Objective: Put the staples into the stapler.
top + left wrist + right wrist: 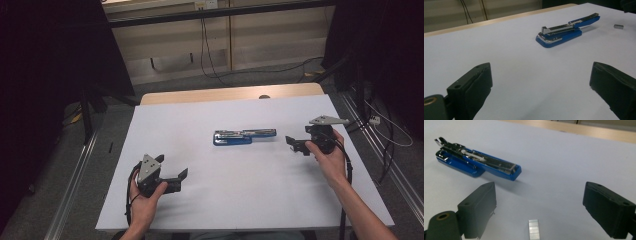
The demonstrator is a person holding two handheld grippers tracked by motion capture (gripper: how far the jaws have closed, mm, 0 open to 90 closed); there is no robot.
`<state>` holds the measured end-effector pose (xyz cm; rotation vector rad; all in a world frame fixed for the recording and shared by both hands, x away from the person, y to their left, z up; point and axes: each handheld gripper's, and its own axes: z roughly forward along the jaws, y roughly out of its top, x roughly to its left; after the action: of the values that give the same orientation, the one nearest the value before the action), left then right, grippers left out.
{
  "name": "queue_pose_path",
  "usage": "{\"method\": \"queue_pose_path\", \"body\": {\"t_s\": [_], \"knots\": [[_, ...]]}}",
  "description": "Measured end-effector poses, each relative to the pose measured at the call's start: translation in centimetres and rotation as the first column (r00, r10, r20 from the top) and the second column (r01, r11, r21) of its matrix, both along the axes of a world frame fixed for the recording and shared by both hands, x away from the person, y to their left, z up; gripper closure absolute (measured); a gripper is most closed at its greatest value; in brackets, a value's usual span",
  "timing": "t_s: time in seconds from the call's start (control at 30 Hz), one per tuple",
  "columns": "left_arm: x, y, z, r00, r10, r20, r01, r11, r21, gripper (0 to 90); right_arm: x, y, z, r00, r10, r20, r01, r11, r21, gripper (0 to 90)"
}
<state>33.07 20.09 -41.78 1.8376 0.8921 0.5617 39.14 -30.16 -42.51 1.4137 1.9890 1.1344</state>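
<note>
A blue stapler (243, 136) lies swung open in the middle of the white table, its metal staple channel facing up (477, 163) (566, 31). A small silver strip of staples (534, 232) (618, 26) rests on the table to the stapler's right. My right gripper (291, 143) is held at the right, aimed left at the stapler; its jaws stand open, with the staple strip on the table just in front of the gap between them. At the near left my left gripper (182, 176) is held open, pointing right, with nothing between its jaws.
The white table (200, 125) has a wooden strip (230, 93) along its far edge. Beyond it are a pale wall, hanging cables (207, 50) and dark stands on both sides. Metal rails (75, 180) run along the floor beside the table.
</note>
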Motion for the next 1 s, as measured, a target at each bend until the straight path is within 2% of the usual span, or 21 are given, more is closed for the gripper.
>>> {"method": "queue_pose_path", "body": {"t_s": [0.03,0.1,0.27,0.33,0.37,0.47,0.5,0.57,0.6,0.67,0.7,0.77,0.8,0.83,0.87,0.9,0.93,0.97,1.0], "knots": [[-0.2,0.0,-0.1,1.0,-0.009,-0.001,0.009,0.9999,0.007,4.6,0.4,0.1,-0.2,0.9991,0.013,-0.041,-0.014,1.0,-0.021,9.3],[-0.2,0.0,-0.1,1.0,-0.008,0.004,0.008,0.9998,0.017,4.5,0.8,0.0,-0.3,0.9967,0.006,-0.081,-0.007,1.0,-0.012,8.0],[-0.2,-0.2,-0.2,0.9995,-0.032,-0.008,0.032,0.9993,0.02,4.5,1.3,0.0,-0.3,0.9938,0.018,-0.11,-0.02,1.0,-0.019,8.5],[-0.3,-0.2,-0.2,0.9993,-0.037,-0.005,0.037,0.9991,0.022,4.6,1.4,0.0,-0.3,0.9931,0.038,-0.111,-0.041,0.999,-0.026,8.4],[-0.4,-0.3,-0.2,0.9987,-0.049,-0.009,0.049,0.9984,0.027,4.6,1.6,0.0,-0.4,0.9899,0.058,-0.129,-0.063,0.997,-0.035,8.3],[-0.3,-0.3,-0.1,0.9987,-0.051,-0.007,0.051,0.9984,0.025,4.6,1.6,-0.1,-0.4,0.989,0.078,-0.126,-0.082,0.996,-0.023,6.3],[-0.3,-0.3,-0.1,0.9987,-0.051,0.0,0.051,0.9985,0.021,4.6,1.7,-0.2,-0.4,0.9873,0.091,-0.13,-0.094,0.996,-0.013,6.8],[-0.2,-0.4,0.1,0.9984,-0.055,0.009,0.055,0.9982,0.024,4.6,1.8,-0.2,-0.4,0.9838,0.106,-0.145,-0.112,0.993,-0.034,9.6],[-0.1,-0.3,0.1,0.9986,-0.051,0.015,0.051,0.9985,0.021,4.5,1.8,-0.1,-0.6,0.979,0.114,-0.169,-0.122,0.992,-0.04,11.2],[-0.1,-0.2,0.1,0.9986,-0.052,0.008,0.052,0.9983,0.027,4.5,1.8,0.0,-0.6,0.9763,0.12,-0.18,-0.131,0.99,-0.048,11.9],[-0.1,-0.2,0.0,0.9986,-0.053,0.005,0.053,0.9983,0.025,4.5,1.8,0.0,-0.6,0.9737,0.122,-0.193,-0.135,0.989,-0.059,13.3],[0.0,-0.1,0.0,0.9987,-0.05,0.005,0.05,0.9984,0.025,4.6,1.9,-0.1,-0.5,0.9699,0.126,-0.209,-0.144,0.987,-0.074,21.6],[-0.1,0.0,0.0,0.9994,-0.027,-0.024,0.027,0.9996,0.01,4.6,1.9,-0.3,-0.2,0.9687,0.133,-0.209,-0.154,0.984,-0.088,30.0],[-0.1,0.0,0.0,0.9994,-0.027,-0.024,0.027,0.9996,0.01,4.6,1.9,-0.3,-0.2,0.9687,0.133,-0.209,-0.154,0.984,-0.088,30.0],[-0.1,-0.1,-0.1,0.9988,-0.027,-0.042,0.027,0.9996,0.007,4.6,2.0,-0.4,0.0,0.9707,0.141,-0.194,-0.16,0.983,-0.085,34.5],[0.0,-0.2,-0.3,0.9978,-0.033,-0.057,0.034,0.9993,0.017,4.6,2.0,-0.4,0.1,0.9669,0.146,-0.209,-0.166,0.983,-0.082,36.1],[0.1,-0.3,-0.4,0.9979,-0.035,-0.055,0.036,0.9992,0.015,4.6,2.0,-0.4,0.1,0.9669,0.146,-0.209,-0.166,0.983,-0.082,36.1],[0.2,-0.3,-0.4,0.9979,-0.036,-0.054,0.036,0.9992,0.015,4.6,2.1,-0.4,0.0,0.9639,0.148,-0.221,-0.171,0.982,-0.085,38.6],[0.3,-0.3,-0.5,0.998,-0.034,-0.053,0.035,0.9992,0.018,4.6,2.3,-0.4,-0.1,0.9539,0.162,-0.253,-0.188,0.979,-0.083,45.6]]}}
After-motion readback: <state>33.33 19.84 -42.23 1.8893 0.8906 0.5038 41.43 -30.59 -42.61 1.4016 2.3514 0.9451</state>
